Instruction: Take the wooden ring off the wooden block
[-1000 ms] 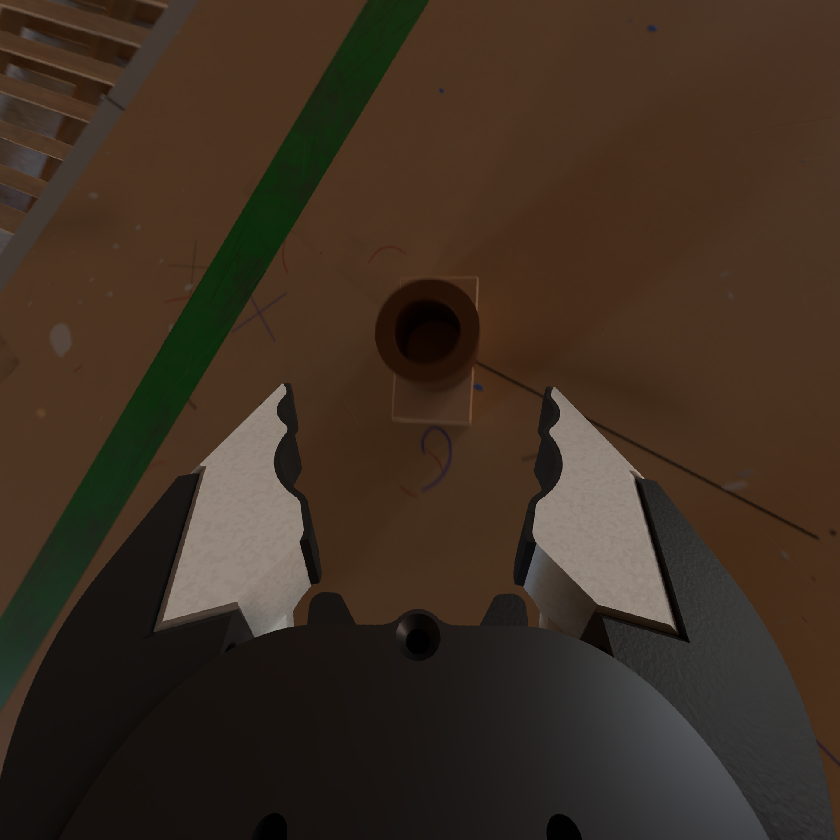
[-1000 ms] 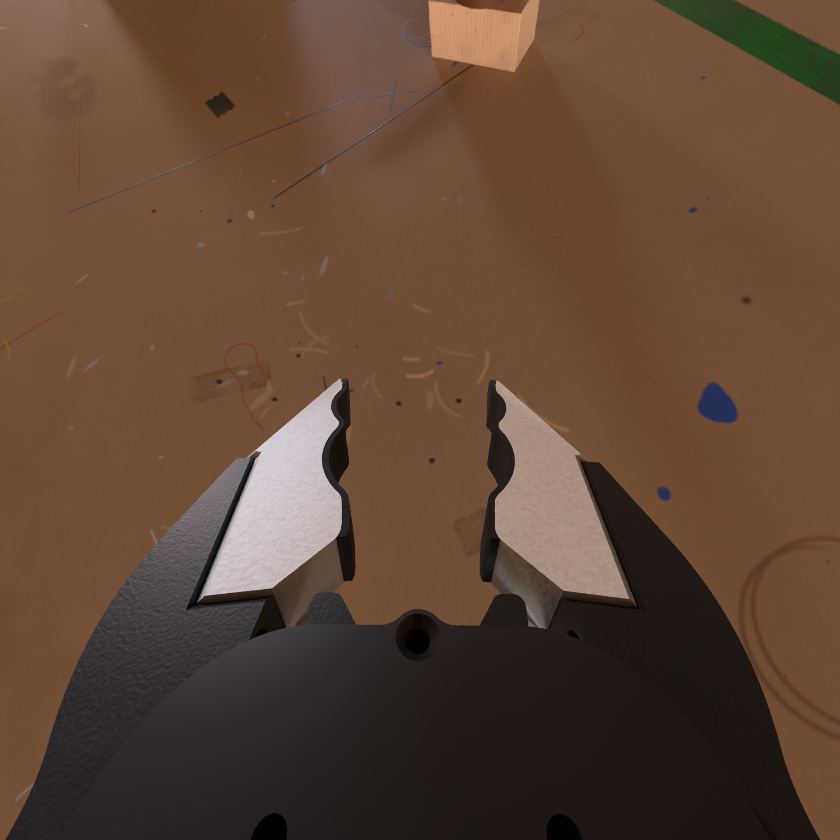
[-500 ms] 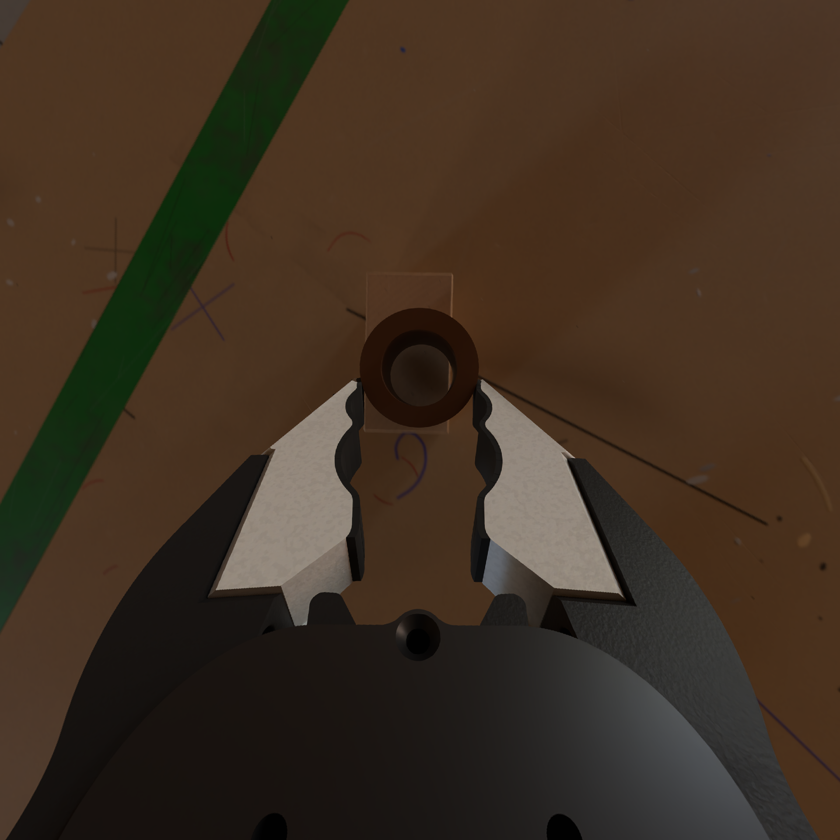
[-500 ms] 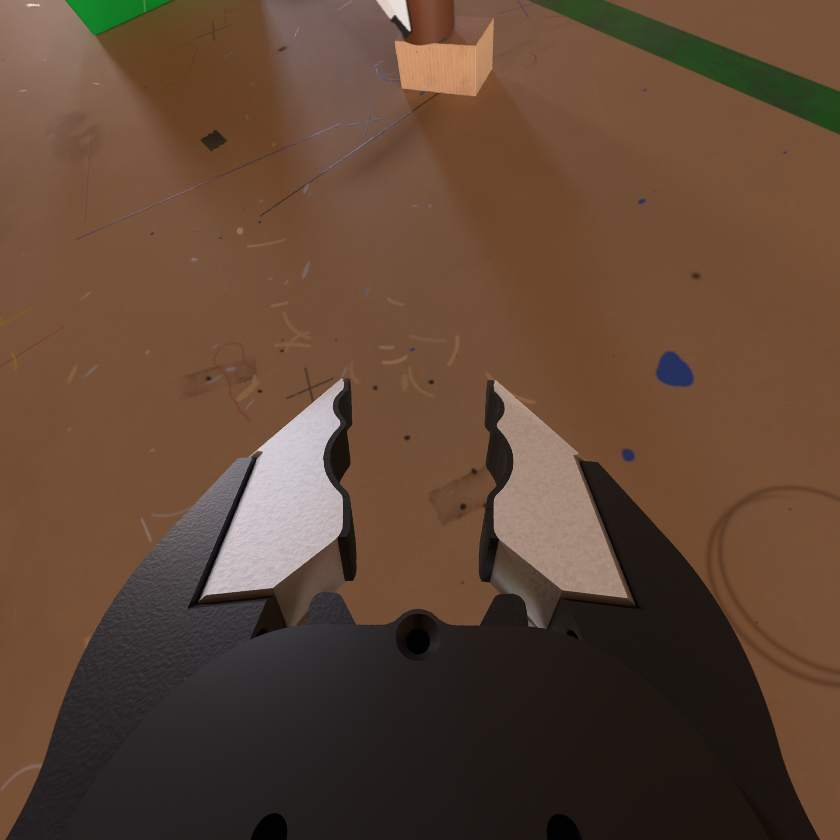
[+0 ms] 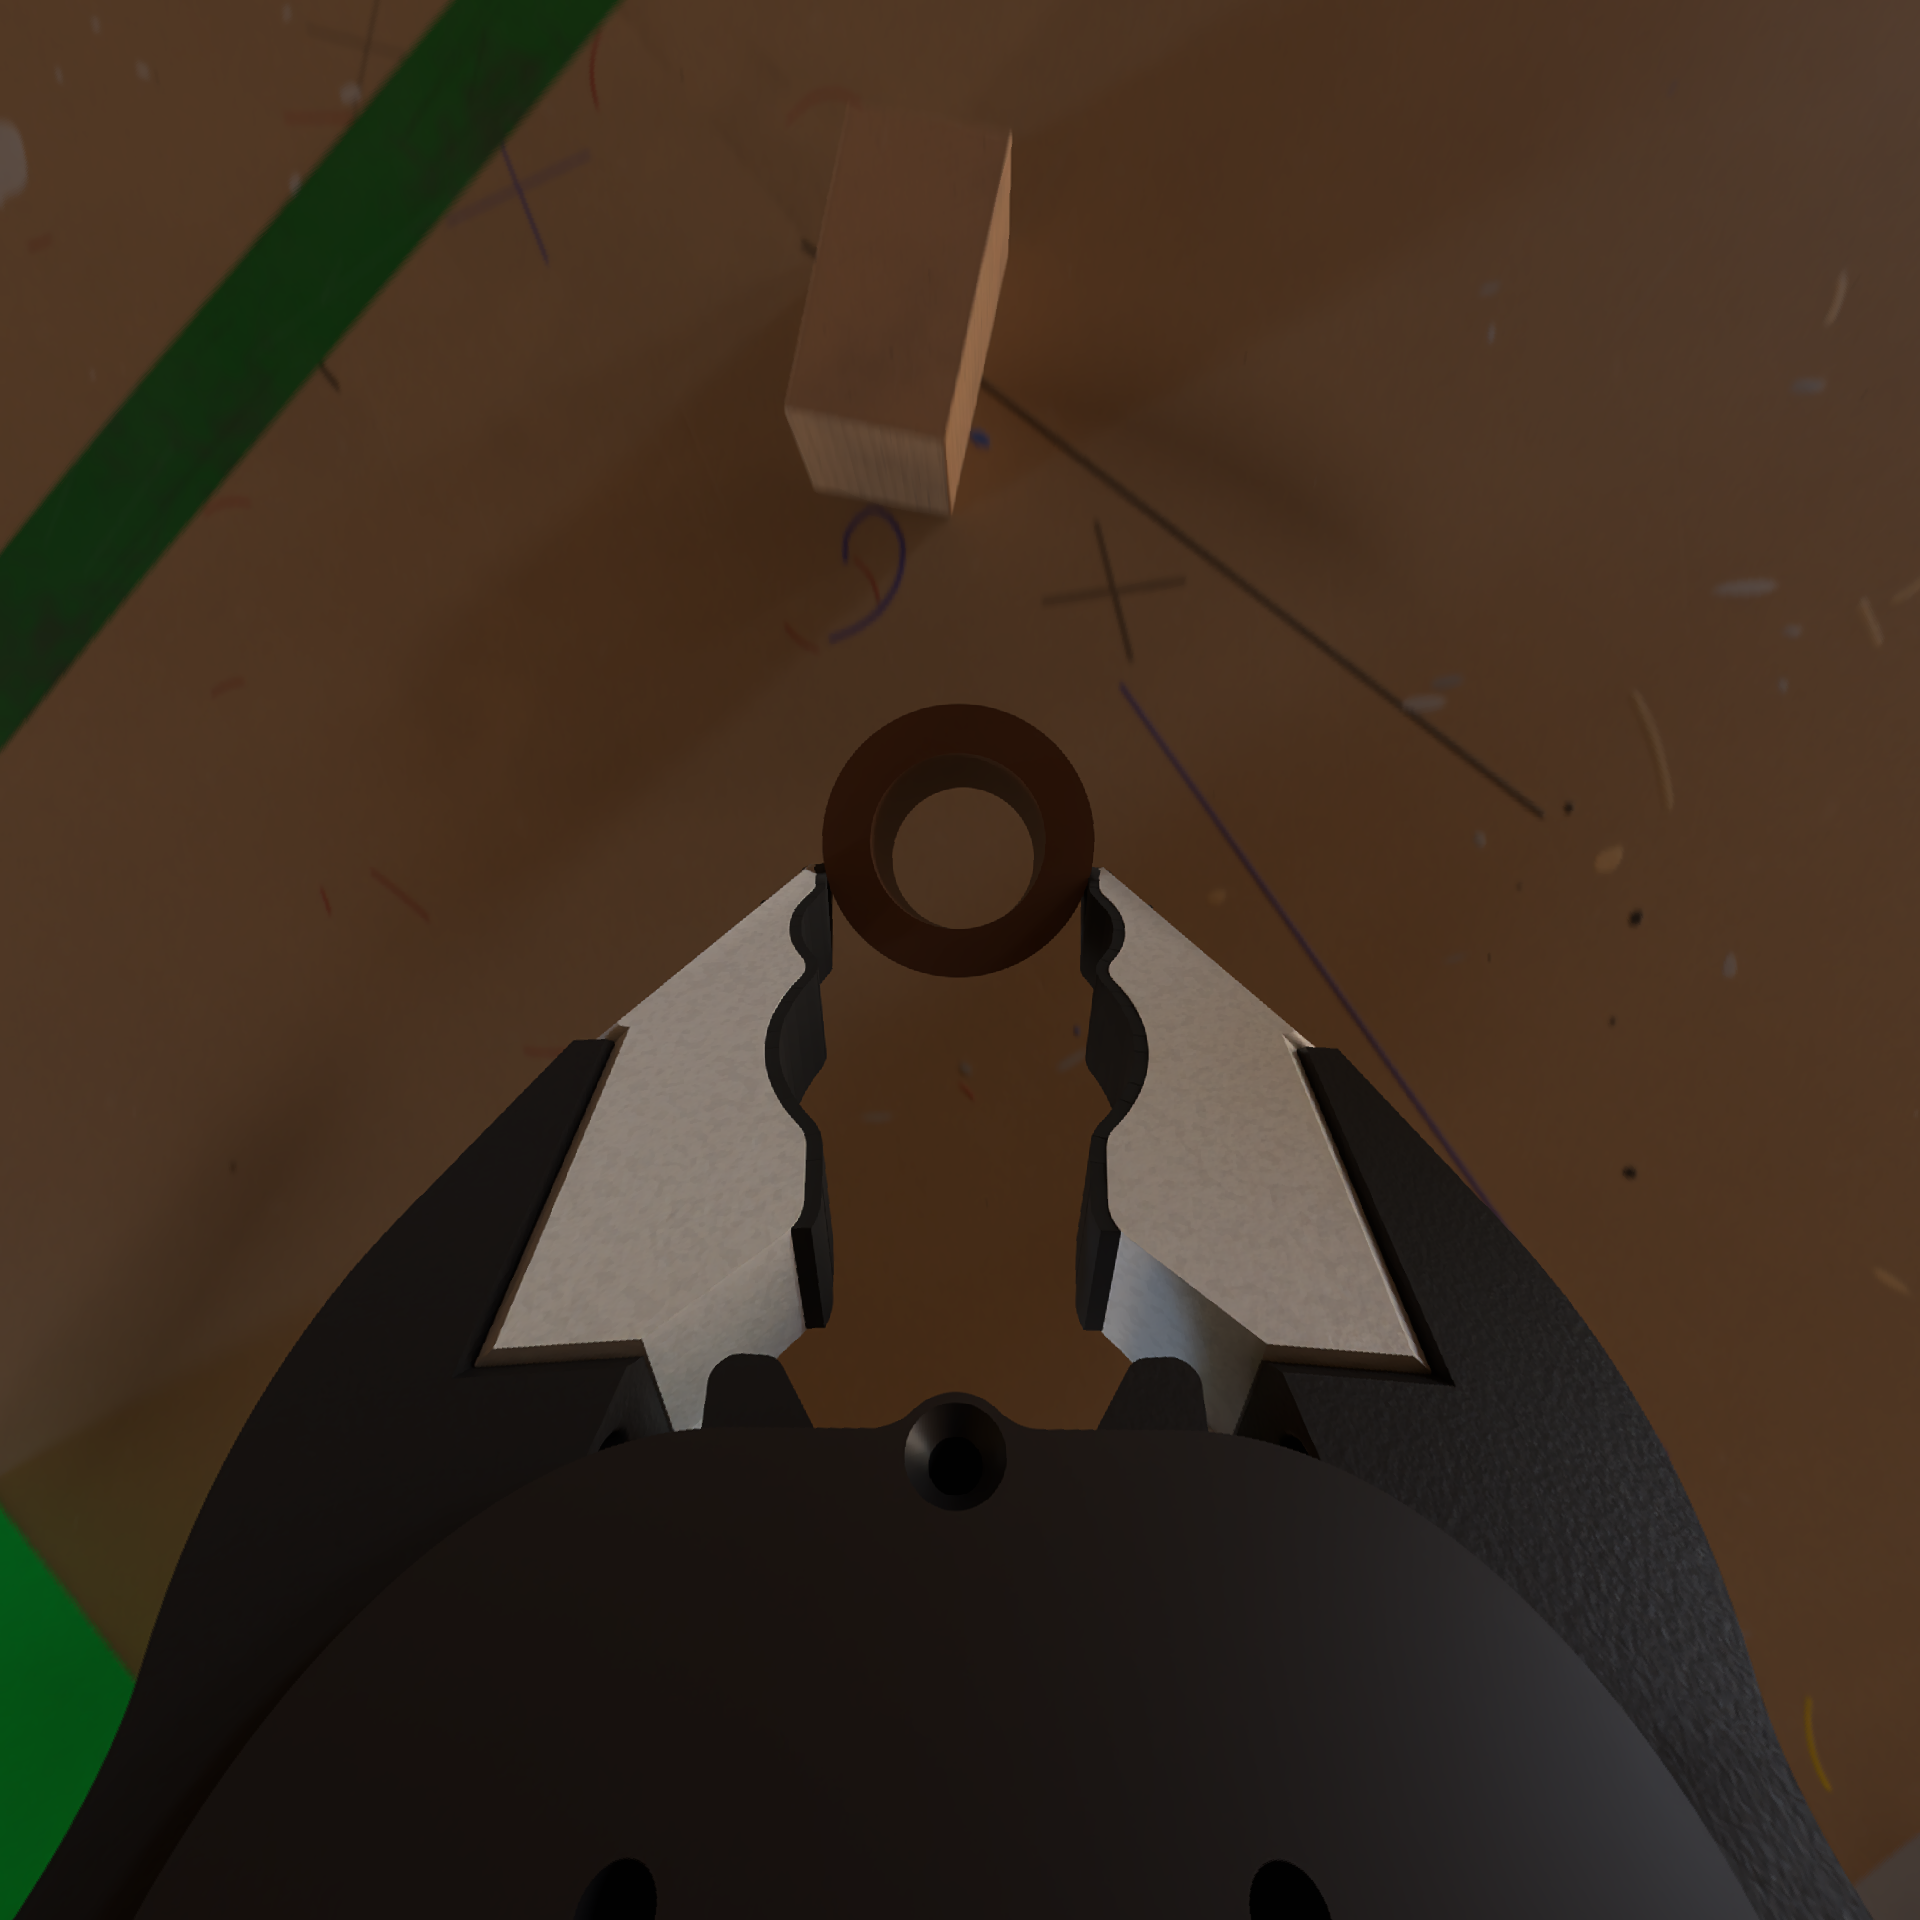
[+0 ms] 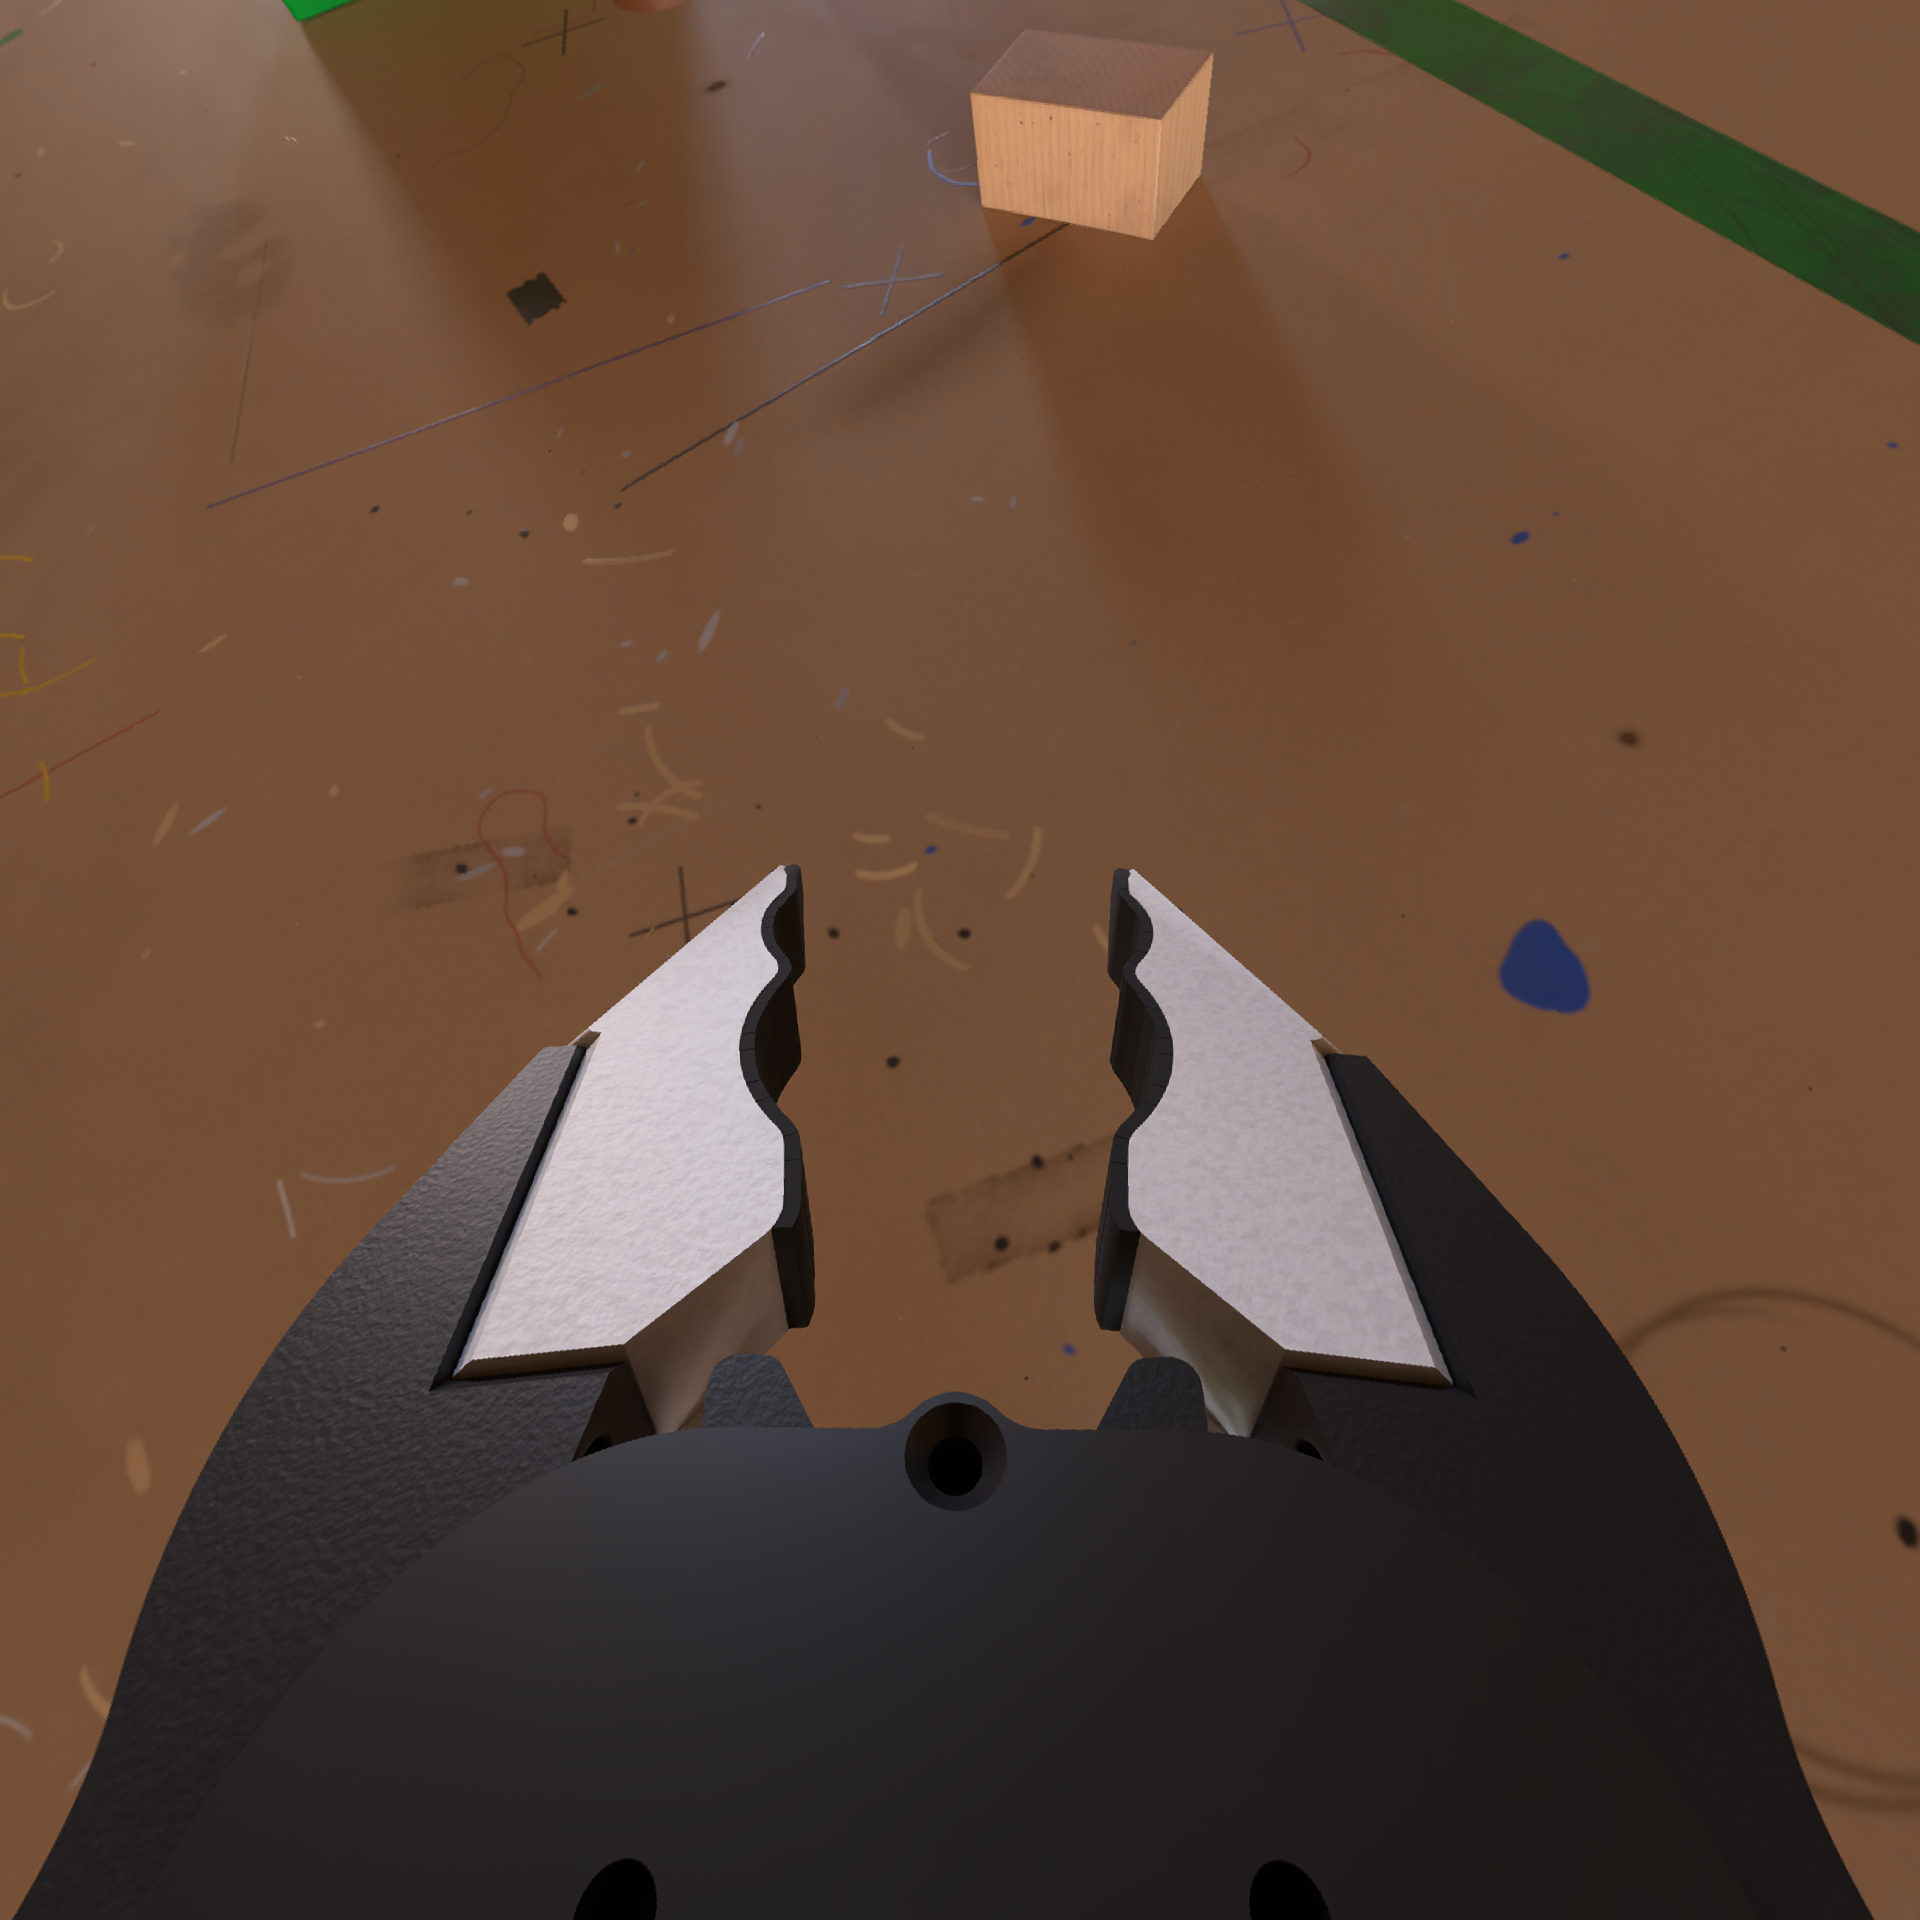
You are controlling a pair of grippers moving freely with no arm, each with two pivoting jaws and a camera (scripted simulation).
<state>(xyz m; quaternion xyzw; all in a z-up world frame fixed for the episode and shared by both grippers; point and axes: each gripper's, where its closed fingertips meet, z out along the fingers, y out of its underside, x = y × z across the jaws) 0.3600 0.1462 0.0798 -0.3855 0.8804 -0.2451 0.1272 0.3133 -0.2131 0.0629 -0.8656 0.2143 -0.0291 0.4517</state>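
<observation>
Left hand-held gripper (image 5: pixel 956 883) now grasps the wooden ring (image 5: pixel 957 840), lifted clear of the wooden block (image 5: pixel 902 312), which half a second ago sat beneath it; the ring is off. Right hand-held gripper (image 6: pixel 956 883) hangs released

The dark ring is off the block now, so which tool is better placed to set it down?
The left tool: it already grips the wooden ring at its tips, clear of the wooden block. The right tool is open, empty and far off.
</observation>
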